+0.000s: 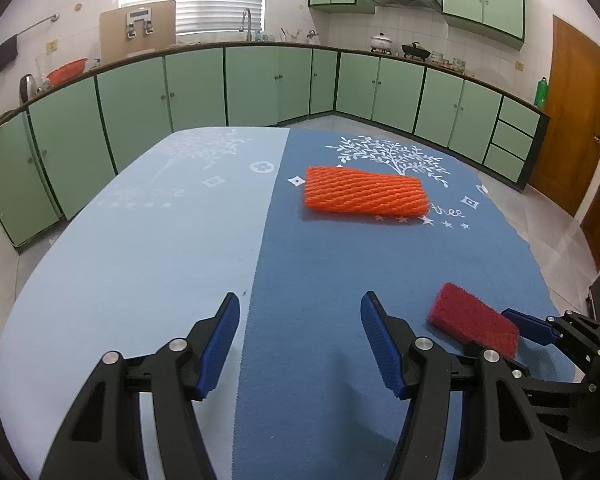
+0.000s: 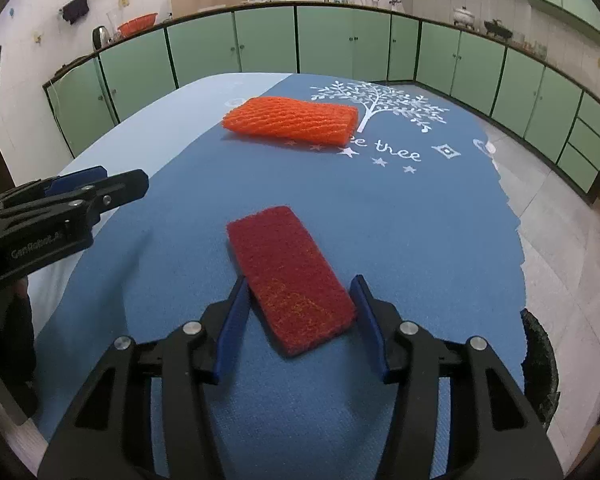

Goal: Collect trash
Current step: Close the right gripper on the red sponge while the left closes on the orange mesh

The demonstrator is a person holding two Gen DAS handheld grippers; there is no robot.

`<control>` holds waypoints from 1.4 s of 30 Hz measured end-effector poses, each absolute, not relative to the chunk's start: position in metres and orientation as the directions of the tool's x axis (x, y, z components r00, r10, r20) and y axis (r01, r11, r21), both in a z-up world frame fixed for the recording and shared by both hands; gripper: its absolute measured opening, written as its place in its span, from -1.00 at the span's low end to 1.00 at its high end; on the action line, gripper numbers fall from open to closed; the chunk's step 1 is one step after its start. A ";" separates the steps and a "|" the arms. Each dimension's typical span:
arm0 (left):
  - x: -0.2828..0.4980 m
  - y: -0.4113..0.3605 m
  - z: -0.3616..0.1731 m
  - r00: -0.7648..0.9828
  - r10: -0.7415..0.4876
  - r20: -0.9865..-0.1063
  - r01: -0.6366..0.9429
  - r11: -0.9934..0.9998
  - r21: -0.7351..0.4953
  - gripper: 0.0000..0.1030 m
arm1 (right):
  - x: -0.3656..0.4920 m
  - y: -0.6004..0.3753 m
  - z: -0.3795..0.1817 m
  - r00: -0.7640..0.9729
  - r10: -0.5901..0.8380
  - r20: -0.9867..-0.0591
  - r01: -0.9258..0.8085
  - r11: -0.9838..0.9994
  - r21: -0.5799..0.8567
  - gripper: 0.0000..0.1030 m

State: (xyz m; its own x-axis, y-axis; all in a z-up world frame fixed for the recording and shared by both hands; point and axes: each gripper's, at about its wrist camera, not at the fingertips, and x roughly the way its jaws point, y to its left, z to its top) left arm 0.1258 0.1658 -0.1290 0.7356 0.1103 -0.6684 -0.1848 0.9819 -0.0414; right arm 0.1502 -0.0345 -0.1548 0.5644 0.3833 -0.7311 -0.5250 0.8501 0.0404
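A dark red scouring pad (image 2: 288,276) lies flat on the blue tablecloth (image 2: 400,216). My right gripper (image 2: 300,292) is open, its blue fingers on either side of the pad's near end, not closed on it. The pad also shows in the left wrist view (image 1: 474,324), with the right gripper (image 1: 540,330) behind it. An orange foam fruit net (image 1: 364,192) lies further back on the table, also in the right wrist view (image 2: 292,120). My left gripper (image 1: 300,316) is open and empty above the cloth; it appears at the left of the right wrist view (image 2: 88,188).
The table is covered by a two-tone cloth, light blue on the left (image 1: 140,240). Green kitchen cabinets (image 1: 240,84) run along the walls behind. A dark bin rim (image 2: 540,364) shows beside the table's right edge. A wooden door (image 1: 576,120) stands at right.
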 end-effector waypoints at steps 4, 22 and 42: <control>0.129 0.164 -0.129 0.737 0.108 -0.668 -0.180 0.983 -0.040 0.20 | 0.154 -0.038 -0.140 0.596 0.391 -0.701 -0.510 0.859 0.045 -0.05; 0.229 0.150 -0.119 0.756 0.085 -0.649 -0.149 0.988 -0.045 0.20 | 0.245 -0.058 -0.120 0.672 0.356 -0.649 -0.388 0.916 0.100 -0.06; 0.311 0.147 -0.151 0.658 0.072 -0.749 -0.142 0.989 -0.029 0.22 | 0.323 -0.066 -0.135 0.680 0.318 -0.660 -0.324 0.939 0.119 -0.05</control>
State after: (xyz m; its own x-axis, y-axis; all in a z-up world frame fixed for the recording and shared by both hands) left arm 0.3109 0.1470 -0.1508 0.6582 0.0721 -0.7493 -0.1417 0.9895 -0.0293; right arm 0.3225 -0.0664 -0.1346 0.6804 0.3183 -0.6601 -0.3237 0.9387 0.1189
